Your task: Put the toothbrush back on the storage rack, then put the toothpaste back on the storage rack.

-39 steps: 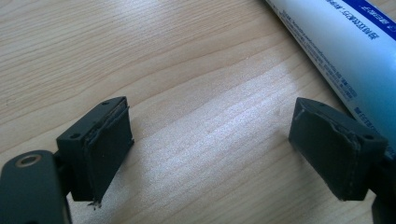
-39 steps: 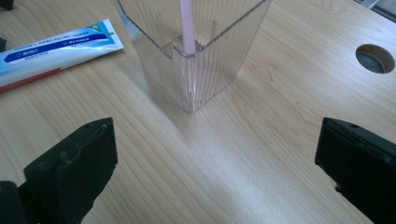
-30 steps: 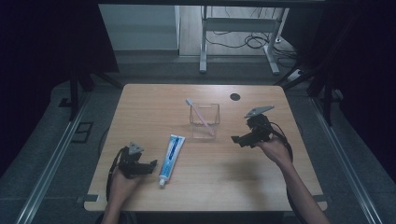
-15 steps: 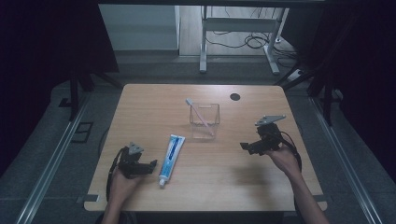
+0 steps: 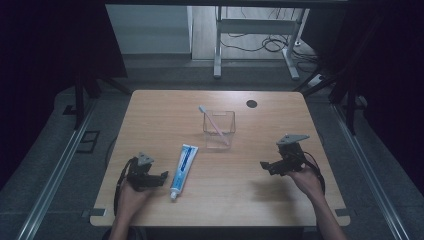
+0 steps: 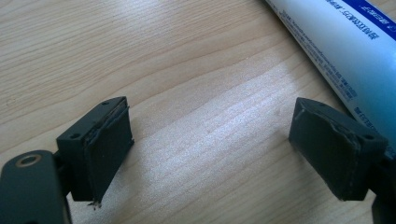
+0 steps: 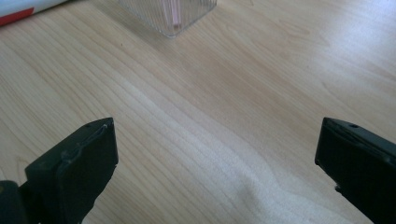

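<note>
Resting low at table (image 5: 150,115) 7 o'clock, L gripper (image 5: 161,176) had jaws spread wide w/ nothing between; bare wood in the gap in the left gripper view. Toothpaste tube (image 5: 183,163) lay flat just beside it at its 3 o'clock, cap toward the person. R gripper (image 5: 266,166) at 4 o'clock, jaws also wide apart, empty. Clear cup (image 5: 219,128) w/ toothbrush (image 5: 212,123) leaning inside sat near center, well apart from R gripper.

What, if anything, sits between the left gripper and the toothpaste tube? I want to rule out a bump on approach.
Nothing visible does. The left gripper, jaws open, sits just beside the toothpaste tube, with bare table between them in the left gripper view.
</note>
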